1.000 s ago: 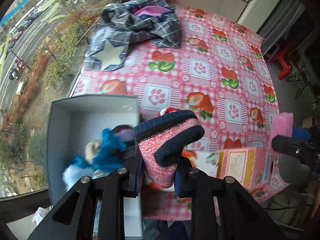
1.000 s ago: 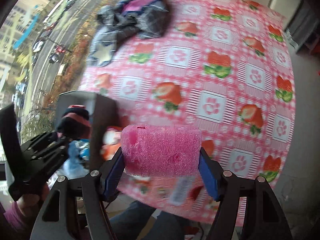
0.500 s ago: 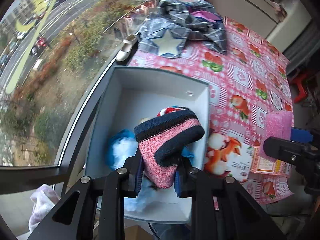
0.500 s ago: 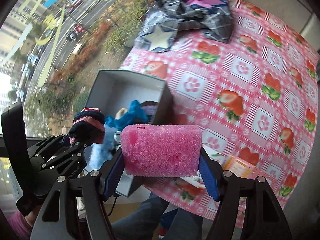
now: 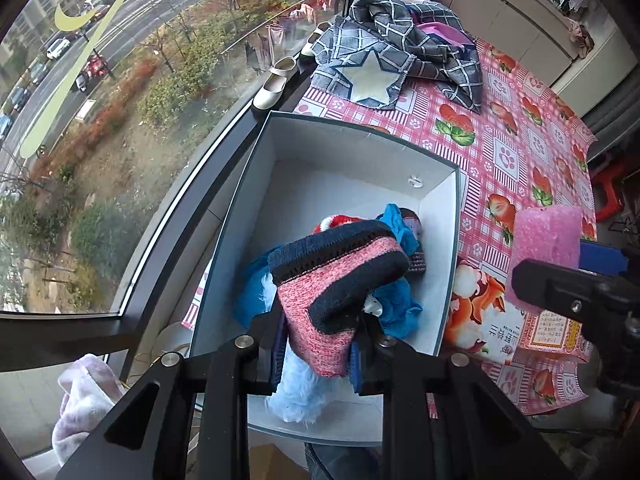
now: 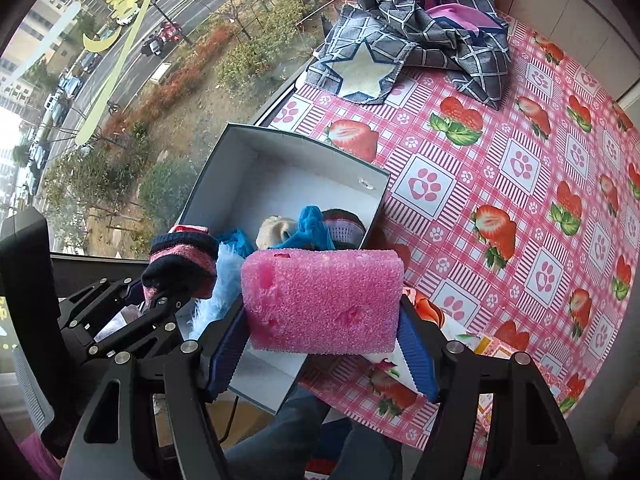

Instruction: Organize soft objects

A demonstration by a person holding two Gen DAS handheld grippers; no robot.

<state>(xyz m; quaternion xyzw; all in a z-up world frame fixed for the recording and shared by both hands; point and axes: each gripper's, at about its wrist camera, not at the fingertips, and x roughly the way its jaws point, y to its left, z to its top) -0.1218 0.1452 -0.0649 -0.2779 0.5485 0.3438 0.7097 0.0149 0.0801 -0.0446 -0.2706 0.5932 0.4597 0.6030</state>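
Observation:
My left gripper is shut on a pink and navy knit sock and holds it above the open grey box. The box holds blue fluffy cloth and other soft items. The sock and left gripper also show in the right wrist view. My right gripper is shut on a pink sponge block and holds it above the box's near right corner. The sponge also shows in the left wrist view.
A pink strawberry tablecloth covers the table. A grey checked cloth with a star lies at the far end. A pink printed carton lies right of the box. A window and a white shoe are at the left.
Both grippers have moved left with their loads, and the left one has come over the box. Both stay shut on their objects.

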